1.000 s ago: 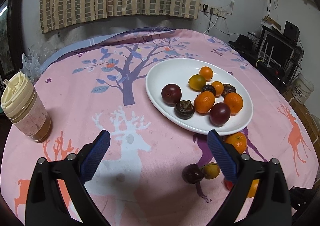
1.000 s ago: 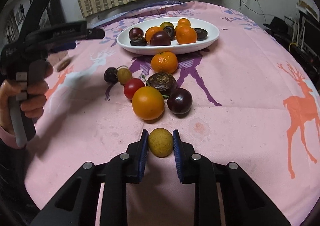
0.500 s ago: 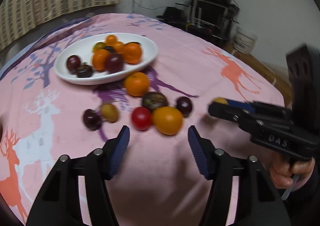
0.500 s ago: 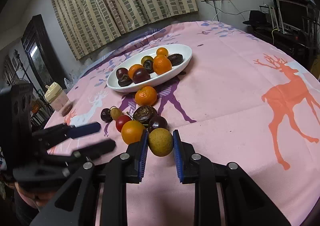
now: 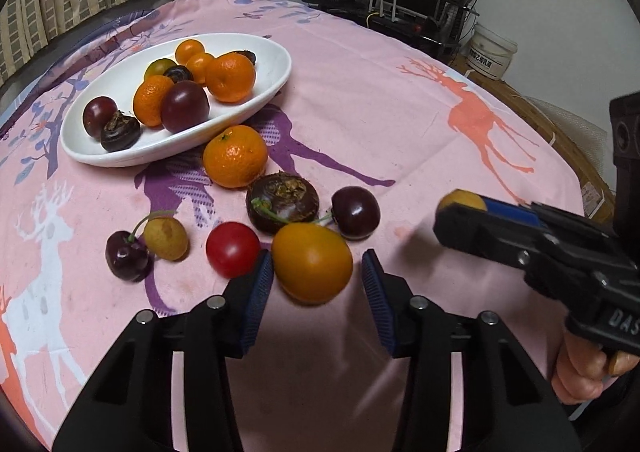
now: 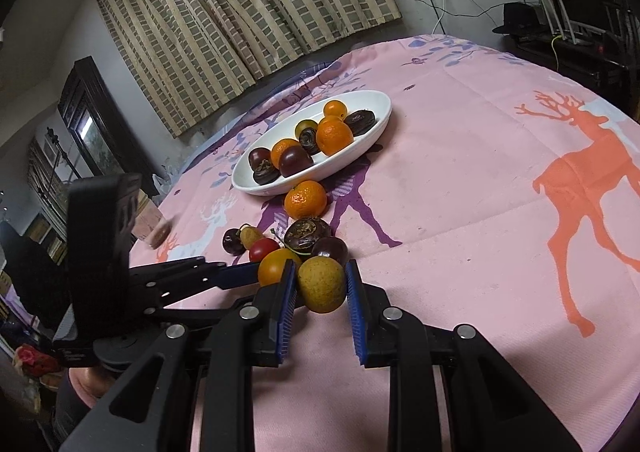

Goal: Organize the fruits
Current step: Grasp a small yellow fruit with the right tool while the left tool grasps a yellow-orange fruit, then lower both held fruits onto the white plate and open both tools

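Plate holds tangerines and plums; right gripper pinches yellow fruit, left gripper spread around orange tomato

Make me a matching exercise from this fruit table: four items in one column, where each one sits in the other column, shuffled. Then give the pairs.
Items
1. yellow-brown fruit
2. orange-yellow fruit
3. mandarin
4. red tomato

Places
A. on the tablecloth, just outside the white plate's rim
B. clamped in the right gripper
C. between the open fingers of the left gripper, not gripped
D. on the cloth beside the left gripper's left finger

Pairs: 1-B, 2-C, 3-A, 4-D
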